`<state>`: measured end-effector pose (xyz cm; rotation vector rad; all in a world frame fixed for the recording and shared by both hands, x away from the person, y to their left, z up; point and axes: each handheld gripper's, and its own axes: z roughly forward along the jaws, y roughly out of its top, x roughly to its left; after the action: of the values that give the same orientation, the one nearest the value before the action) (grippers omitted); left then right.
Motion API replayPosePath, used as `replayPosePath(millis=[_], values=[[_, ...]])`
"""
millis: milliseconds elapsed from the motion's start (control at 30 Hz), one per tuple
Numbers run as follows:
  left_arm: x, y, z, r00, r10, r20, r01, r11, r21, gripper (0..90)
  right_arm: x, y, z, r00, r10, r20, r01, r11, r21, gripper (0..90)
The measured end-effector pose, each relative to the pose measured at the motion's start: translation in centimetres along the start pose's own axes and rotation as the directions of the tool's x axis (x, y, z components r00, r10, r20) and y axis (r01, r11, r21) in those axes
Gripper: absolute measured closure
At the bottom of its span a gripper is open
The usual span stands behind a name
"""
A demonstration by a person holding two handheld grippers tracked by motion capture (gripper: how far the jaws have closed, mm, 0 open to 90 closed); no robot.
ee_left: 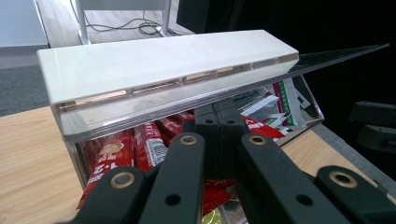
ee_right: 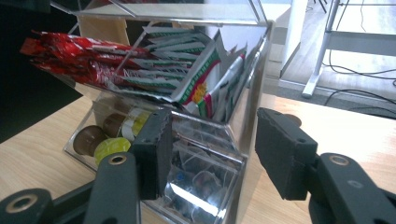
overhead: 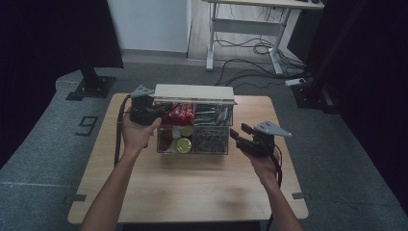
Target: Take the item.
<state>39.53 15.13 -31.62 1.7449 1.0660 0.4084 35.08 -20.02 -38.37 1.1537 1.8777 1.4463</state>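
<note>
clear acrylic organizer box sits on the table; left gripper is closed empty near its lid, right gripper hovers half open, empty.

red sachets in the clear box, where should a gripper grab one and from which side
Grip a red sachet by its upper end, coming down from above through the open top. The sachets lean packed together in the back compartment of the clear box, ends sticking up past the wall, so only those ends are free. The white lid is raised at the back, so approach from the front.
</note>
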Motion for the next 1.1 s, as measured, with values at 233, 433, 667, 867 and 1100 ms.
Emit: replayPosePath(millis=[233, 433, 667, 867, 1100], values=[[0.0, 0.0, 0.0, 1.0, 0.001, 0.0, -0.001, 1.0, 0.0, 90.0, 0.5, 0.6, 0.7, 0.9999, -0.012, -0.008, 0.012, 1.0, 0.001, 47.0], [0.0, 0.0, 0.0, 1.0, 0.0, 0.001, 0.0, 1.0, 0.0, 90.0, 1.1, 1.1, 1.3, 0.9994, -0.03, -0.017, 0.03, 1.0, 0.004, 48.1], [0.0, -0.1, 0.1, 1.0, -0.002, 0.004, 0.002, 1.0, -0.002, 90.0, 1.6, 1.6, 2.2, 0.9988, -0.041, -0.025, 0.042, 0.999, 0.013, 51.4], [0.0, -0.1, 0.1, 1.0, 0.0, 0.005, 0.0, 1.0, -0.001, 90.0, 1.7, 1.9, 2.8, 0.9989, -0.039, -0.026, 0.04, 0.999, 0.014, 53.4], [0.0, -0.1, 0.1, 1.0, -0.003, 0.007, 0.003, 1.0, 0.0, 90.0, 1.7, 2.3, 3.5, 0.9989, -0.036, -0.031, 0.037, 0.999, 0.023, 56.4]])
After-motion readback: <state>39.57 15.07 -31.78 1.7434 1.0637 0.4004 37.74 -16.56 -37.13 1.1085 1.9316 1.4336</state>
